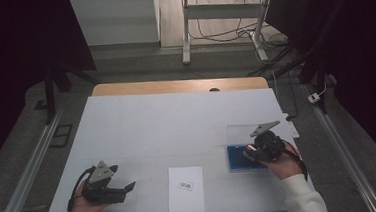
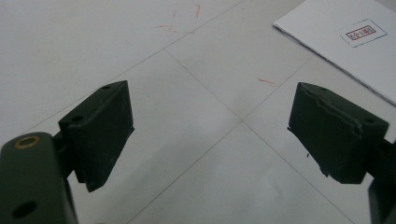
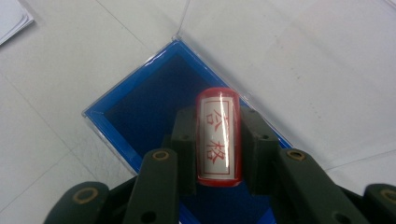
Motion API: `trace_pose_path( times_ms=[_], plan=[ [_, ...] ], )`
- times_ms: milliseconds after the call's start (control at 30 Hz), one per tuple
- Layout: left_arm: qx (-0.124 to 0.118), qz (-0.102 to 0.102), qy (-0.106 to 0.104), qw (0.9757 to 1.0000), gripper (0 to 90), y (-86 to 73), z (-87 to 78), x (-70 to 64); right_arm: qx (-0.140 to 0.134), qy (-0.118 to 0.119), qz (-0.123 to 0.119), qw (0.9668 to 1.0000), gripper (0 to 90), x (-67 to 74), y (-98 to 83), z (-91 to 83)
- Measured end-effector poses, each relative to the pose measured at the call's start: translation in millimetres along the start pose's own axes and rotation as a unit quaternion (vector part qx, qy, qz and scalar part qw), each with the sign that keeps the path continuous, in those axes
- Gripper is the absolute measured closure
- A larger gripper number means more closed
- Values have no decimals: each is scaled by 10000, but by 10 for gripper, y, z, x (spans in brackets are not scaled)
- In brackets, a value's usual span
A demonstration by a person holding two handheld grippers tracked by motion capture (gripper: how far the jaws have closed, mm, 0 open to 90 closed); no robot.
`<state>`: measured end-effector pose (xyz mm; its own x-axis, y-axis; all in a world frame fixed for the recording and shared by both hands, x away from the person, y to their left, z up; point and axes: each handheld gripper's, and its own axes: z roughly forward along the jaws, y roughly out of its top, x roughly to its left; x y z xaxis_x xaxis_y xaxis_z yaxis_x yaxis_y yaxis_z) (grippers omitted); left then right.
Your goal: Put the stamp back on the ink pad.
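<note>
— Where is the stamp (image 3: 217, 136)?
— My right gripper (image 3: 217, 140) clamps it, over the blue tray (image 3: 135, 112), inside its edges.
— And your left gripper (image 2: 210, 130)?
— Its jaws stand wide apart above bare table (image 2: 196, 154); the paper (image 2: 341, 42) edge is near.

High view overlooks table (image 1: 177, 122); tool views close, probably sharing paper (image 2: 336, 42).

Both grippers, left (image 1: 129, 187) and right (image 1: 250, 152), are built in black, with blocky jaw pads and brass-ringed holes in the links. Each is topped by a grey three-cornered plate and trailed by a black cable. White sleeves are worn.
</note>
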<state>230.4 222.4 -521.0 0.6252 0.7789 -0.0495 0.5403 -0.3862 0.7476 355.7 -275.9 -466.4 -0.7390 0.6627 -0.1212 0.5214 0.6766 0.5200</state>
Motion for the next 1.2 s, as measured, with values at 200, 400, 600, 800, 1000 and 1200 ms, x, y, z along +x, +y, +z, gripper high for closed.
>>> trace_pose_path(
  times_ms=[200, 400, 600, 800, 1000, 1200],
  plan=[
    [-17, -9, -2, 10000, 138, -1, -5, 0, -367, 99, 114, 9992, 449, -8, 6, -49],
    [-26, -12, -10, 10000, 138, 1, -11, 2, -1032, 171, 315, 9940, 337, 29, -65, -150],
    [-51, -15, -40, 10000, 137, 4, -10, 10, -1413, 157, 274, 9895, 293, 150, -210, -201],
    [-75, 0, -78, 9999, 136, 12, -9, -2, -1691, -11, 217, 9854, 274, 323, -364, -275],
    [-80, -7, -78, 9999, 136, 14, -9, -9, -1872, -129, 277, 9818, 272, 376, -499, -361],
    [-63, 3, -77, 10000, 136, 16, -4, -17, -1834, -23, 283, 9826, 273, 417, -605, -335]
  ],
)
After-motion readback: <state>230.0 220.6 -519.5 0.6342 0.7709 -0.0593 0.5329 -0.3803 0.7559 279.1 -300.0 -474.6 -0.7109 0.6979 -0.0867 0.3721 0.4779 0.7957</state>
